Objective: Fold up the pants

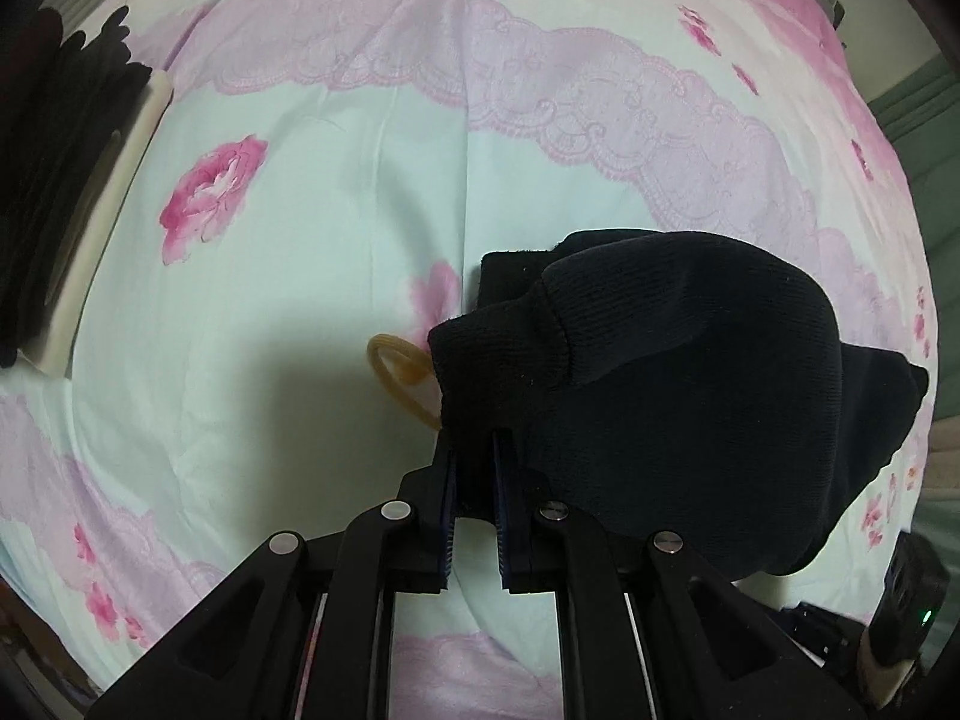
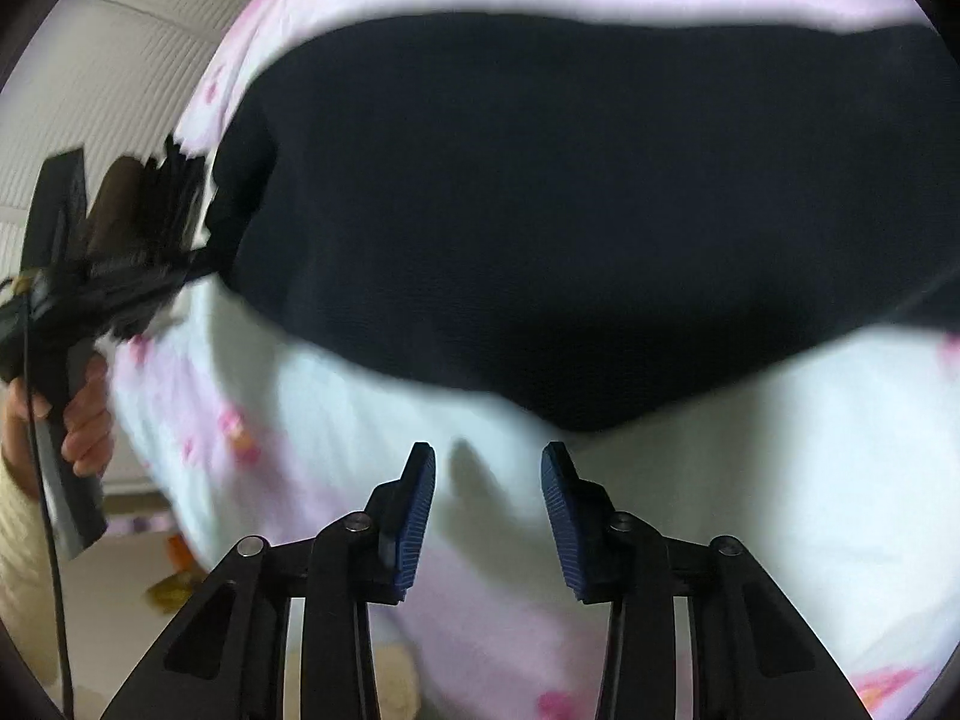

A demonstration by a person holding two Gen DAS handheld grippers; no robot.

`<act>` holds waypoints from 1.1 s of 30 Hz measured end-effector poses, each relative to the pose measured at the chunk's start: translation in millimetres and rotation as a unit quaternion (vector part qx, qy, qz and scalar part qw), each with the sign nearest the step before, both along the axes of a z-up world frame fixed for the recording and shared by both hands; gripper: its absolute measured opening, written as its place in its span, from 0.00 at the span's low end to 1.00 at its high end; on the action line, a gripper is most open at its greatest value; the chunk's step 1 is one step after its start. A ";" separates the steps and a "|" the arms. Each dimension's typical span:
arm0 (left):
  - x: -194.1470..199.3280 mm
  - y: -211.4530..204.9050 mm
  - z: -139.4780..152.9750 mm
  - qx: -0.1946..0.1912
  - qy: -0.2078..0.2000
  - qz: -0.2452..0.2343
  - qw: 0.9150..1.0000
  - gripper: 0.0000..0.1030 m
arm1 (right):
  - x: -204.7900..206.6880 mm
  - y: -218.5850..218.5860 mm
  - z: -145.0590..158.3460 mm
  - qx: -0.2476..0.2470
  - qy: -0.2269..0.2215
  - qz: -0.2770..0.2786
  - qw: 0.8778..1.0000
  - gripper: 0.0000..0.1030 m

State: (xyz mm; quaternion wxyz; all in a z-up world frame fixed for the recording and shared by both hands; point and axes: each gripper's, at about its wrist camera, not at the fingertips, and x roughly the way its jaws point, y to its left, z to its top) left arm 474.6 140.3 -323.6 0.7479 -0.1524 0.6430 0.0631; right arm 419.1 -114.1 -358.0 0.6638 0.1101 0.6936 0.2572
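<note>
Left tool (image 1: pixel 474 441) is clamped tight on a hem of the black knit pants (image 1: pixel 690 384), bunched on the floral pink-and-mint bedsheet (image 1: pixel 288 228). Only this view shows the tan rubber ring (image 1: pixel 399 363) beside the cloth. Right tool (image 2: pixel 487 465) stands parted, nothing between, pants just beyond; the person's hand (image 2: pixel 84 414) shows far left. Bare sheet lies left and near.

My black knit pants (image 1: pixel 690 396) are bunched in a thick folded heap on the bed, sitting around four o'clock from the middle, ribbed edge turned toward nine.
</note>
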 end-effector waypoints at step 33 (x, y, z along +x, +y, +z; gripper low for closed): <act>124.3 -220.6 30.5 -0.018 -0.013 -0.452 0.892 0.48 | 95.1 -220.7 51.5 -0.059 -0.115 -0.361 0.924 0.58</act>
